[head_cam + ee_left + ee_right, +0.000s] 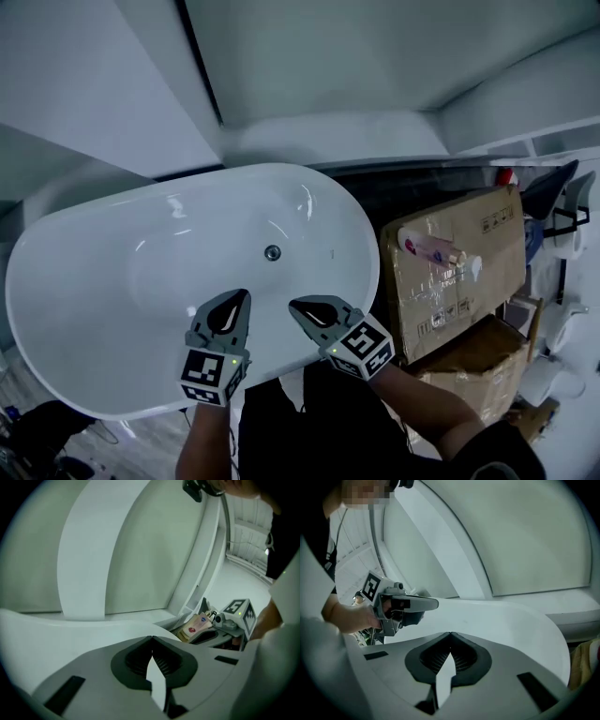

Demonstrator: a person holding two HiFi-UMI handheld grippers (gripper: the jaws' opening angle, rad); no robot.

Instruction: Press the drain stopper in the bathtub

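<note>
The white oval bathtub (103, 281) fills the head view, and its round metal drain stopper (272, 252) sits on the tub floor near the middle. Both grippers hover over the near rim, short of the stopper. My left gripper (242, 295) is shut with nothing in it, below and left of the stopper. My right gripper (296, 305) is shut and empty too, below and slightly right of it. In the left gripper view the jaws (152, 638) meet over the tub rim (70, 625). The right gripper view shows its closed jaws (451, 633) and the left gripper (401, 604) beside them. Neither gripper view shows the stopper.
Stacked cardboard boxes (469, 281) stand close against the tub's right side, with a pink bottle (427, 248) lying on top. Dark chairs (562, 197) are at the far right. White wall panels (328, 66) rise behind the tub.
</note>
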